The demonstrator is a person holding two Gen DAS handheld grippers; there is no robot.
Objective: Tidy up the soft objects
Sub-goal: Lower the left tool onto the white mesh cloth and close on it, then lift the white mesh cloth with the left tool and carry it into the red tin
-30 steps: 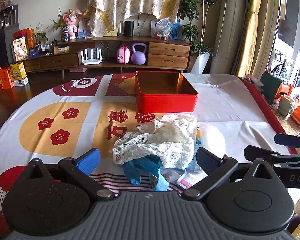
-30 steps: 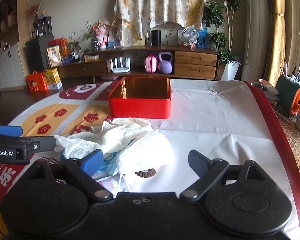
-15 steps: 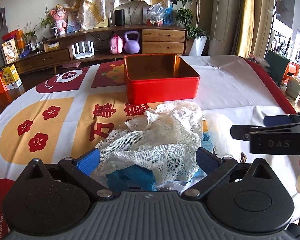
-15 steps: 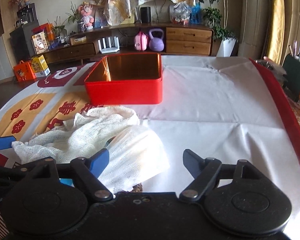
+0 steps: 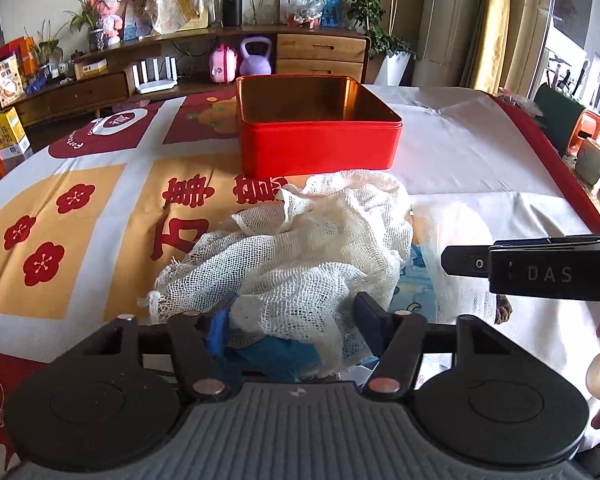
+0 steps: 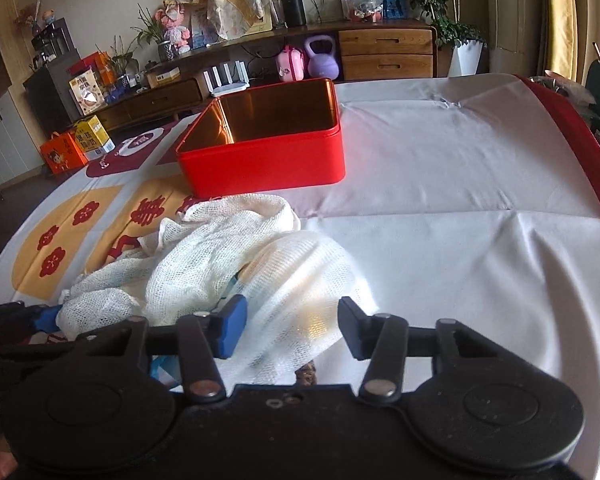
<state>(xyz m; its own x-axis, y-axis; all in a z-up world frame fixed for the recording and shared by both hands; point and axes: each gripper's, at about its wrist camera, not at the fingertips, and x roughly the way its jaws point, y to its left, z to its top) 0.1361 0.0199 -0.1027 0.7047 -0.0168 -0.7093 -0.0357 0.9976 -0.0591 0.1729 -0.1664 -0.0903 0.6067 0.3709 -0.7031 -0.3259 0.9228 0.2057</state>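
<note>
A crumpled white mesh cloth (image 5: 300,240) (image 6: 196,264) lies on the table in front of an open, empty red tin (image 5: 316,144) (image 6: 268,160). A finer white gauze cloth (image 6: 312,280) (image 5: 456,236) lies beside it on the right. Something blue (image 5: 276,354) shows under the mesh. My left gripper (image 5: 294,320) is closing with the near end of the mesh cloth between its jaws. My right gripper (image 6: 290,326) is closing with the gauze cloth between its jaws, and one of its fingers (image 5: 500,264) crosses the left wrist view.
A patterned tablecloth (image 5: 100,216) covers the table, with a red border (image 6: 580,152) at the right edge. A small brown thing (image 6: 306,372) lies under the gauze. A blue printed packet (image 5: 414,292) sits between the cloths. A low sideboard (image 5: 160,80) stands beyond the table.
Both grippers have come down and forward onto the cloth pile. Their jaws have narrowed from wide open, so each now has cloth between its pads.
</note>
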